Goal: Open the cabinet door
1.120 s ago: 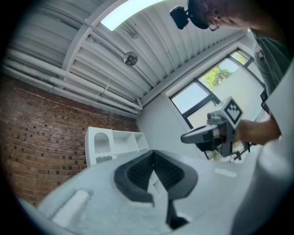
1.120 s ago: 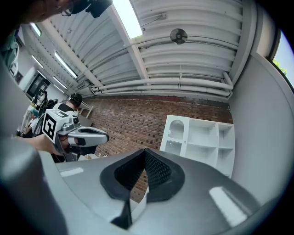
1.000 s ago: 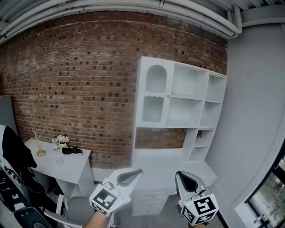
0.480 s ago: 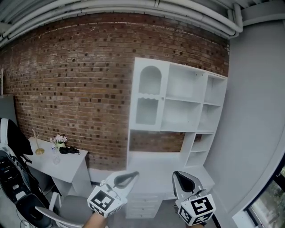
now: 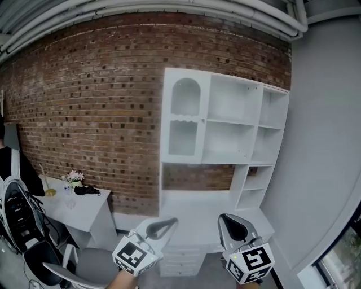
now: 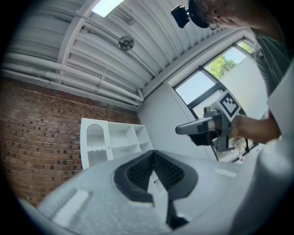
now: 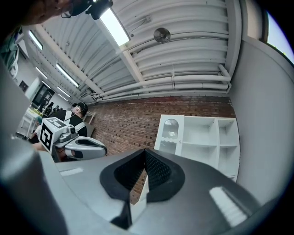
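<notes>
Space lies open between both tools and the red-brown brick wall [image 5: 84,107] that fills most of the head view. A plain grey wall [image 5: 324,158] closes off the right side. In the corner where the two walls meet stands the tall white shelf cabinet [image 5: 231,141], its right edge against or just beside the grey wall. Left of the cabinet and apart from it, a white desk [image 5: 84,206] sits against the bricks and carries a small bunch of flowers [image 5: 75,178]. The arched white door [image 5: 184,121] fills the cabinet's upper left bay and lies shut, flush with the frame. A speck at its right edge may be a knob. Low in the head view, the left gripper [image 5: 162,227] and right gripper [image 5: 232,226] sit side by side, apart, well short of the door and aimed toward the cabinet. Each has its jaws pressed together with nothing between them. Only the left gripper view shows a large window [image 6: 202,85] behind the right gripper [image 6: 202,128]. Only the right gripper view shows a long ceiling strip light [image 7: 114,25]. Grey pipes [image 5: 169,8] run under the ribbed grey ceiling [image 7: 183,27].
</notes>
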`<state>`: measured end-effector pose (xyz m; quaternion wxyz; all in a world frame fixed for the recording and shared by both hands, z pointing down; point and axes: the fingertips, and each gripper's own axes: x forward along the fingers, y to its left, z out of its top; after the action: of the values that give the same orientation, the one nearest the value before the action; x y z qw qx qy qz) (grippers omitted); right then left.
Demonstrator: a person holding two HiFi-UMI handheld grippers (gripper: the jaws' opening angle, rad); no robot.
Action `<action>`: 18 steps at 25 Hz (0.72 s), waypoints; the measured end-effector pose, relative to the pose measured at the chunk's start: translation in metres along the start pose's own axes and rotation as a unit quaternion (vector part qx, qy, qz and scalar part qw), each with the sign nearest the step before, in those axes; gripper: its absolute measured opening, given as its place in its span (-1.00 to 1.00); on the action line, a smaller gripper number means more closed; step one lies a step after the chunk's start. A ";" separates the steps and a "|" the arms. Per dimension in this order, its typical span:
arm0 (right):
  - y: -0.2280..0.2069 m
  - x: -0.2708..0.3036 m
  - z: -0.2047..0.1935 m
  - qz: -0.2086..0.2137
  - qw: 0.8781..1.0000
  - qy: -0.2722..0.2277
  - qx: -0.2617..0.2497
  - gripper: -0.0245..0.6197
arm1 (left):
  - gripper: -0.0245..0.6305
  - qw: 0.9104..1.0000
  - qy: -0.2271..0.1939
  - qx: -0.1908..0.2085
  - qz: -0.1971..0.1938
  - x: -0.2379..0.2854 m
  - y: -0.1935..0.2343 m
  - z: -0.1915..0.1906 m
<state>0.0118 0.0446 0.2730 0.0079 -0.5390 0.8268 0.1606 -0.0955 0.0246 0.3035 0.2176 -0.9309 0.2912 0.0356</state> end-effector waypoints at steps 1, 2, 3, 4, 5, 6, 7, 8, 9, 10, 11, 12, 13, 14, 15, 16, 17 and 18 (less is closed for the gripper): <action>-0.002 0.004 -0.003 -0.002 1.000 0.001 0.001 -0.91 | -0.92 1.000 0.000 0.000 -0.003 0.004 0.003 -0.003; -0.003 0.008 -0.006 -0.004 1.000 0.004 0.002 -0.91 | -0.92 1.000 -0.001 -0.001 -0.006 0.007 0.006 -0.006; -0.003 0.013 -0.009 -0.006 1.000 0.007 0.002 -0.91 | -0.92 1.000 -0.002 -0.003 -0.008 0.010 0.011 -0.008; -0.003 0.017 -0.011 -0.008 1.000 0.009 0.001 -0.91 | -0.92 1.000 -0.004 -0.004 -0.010 0.013 0.016 -0.010; -0.003 0.021 -0.011 -0.012 1.000 0.011 0.000 -0.91 | -0.92 1.000 -0.007 -0.004 -0.014 0.015 0.021 -0.010; -0.003 0.025 -0.010 -0.016 1.000 0.012 -0.001 -0.91 | -0.92 1.000 -0.010 -0.005 -0.018 0.017 0.025 -0.010; -0.003 0.029 -0.009 -0.021 1.000 0.012 -0.002 -0.91 | -0.92 1.000 -0.012 -0.007 -0.021 0.018 0.029 -0.012; -0.003 0.033 -0.009 -0.024 1.000 0.012 -0.003 -0.90 | -0.92 1.000 -0.014 -0.007 -0.024 0.019 0.033 -0.014; -0.002 0.038 -0.009 -0.026 1.000 0.012 -0.005 -0.91 | -0.92 0.999 -0.017 -0.005 -0.027 0.020 0.038 -0.014; -0.001 0.042 -0.009 -0.028 0.999 0.013 -0.006 -0.91 | -0.92 0.999 -0.020 -0.002 -0.029 0.021 0.043 -0.013; 0.000 0.047 -0.010 -0.031 0.999 0.015 -0.006 -0.91 | -0.92 0.999 -0.023 -0.001 -0.032 0.021 0.048 -0.013; 0.002 0.050 -0.011 -0.033 0.999 0.017 -0.007 -0.91 | -0.92 0.999 -0.026 -0.003 -0.034 0.021 0.052 -0.014; 0.004 0.054 -0.012 -0.035 0.999 0.018 -0.008 -0.91 | -0.92 0.999 -0.027 -0.005 -0.037 0.021 0.056 -0.016; 0.005 0.057 -0.012 -0.038 0.999 0.019 -0.011 -0.91 | -0.92 0.999 -0.029 -0.007 -0.039 0.020 0.059 -0.018; 0.006 0.061 -0.012 -0.040 0.999 0.019 -0.013 -0.91 | -0.92 0.999 -0.031 -0.008 -0.040 0.020 0.063 -0.020; 0.007 0.063 -0.011 -0.043 0.999 0.019 -0.015 -0.91 | -0.92 0.999 -0.034 -0.009 -0.041 0.020 0.067 -0.020; 0.008 0.066 -0.011 -0.046 0.999 0.020 -0.016 -0.90 | -0.92 0.998 -0.038 -0.010 -0.042 0.020 0.070 -0.021; 0.009 0.068 -0.012 -0.048 0.998 0.022 -0.016 -0.90 | -0.92 0.998 -0.041 -0.011 -0.043 0.020 0.073 -0.022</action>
<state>-0.0231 -0.0159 0.2742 -0.0113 -0.5819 0.7970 0.1614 -0.1209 -0.0487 0.2920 0.2201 -0.9429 0.2409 0.0672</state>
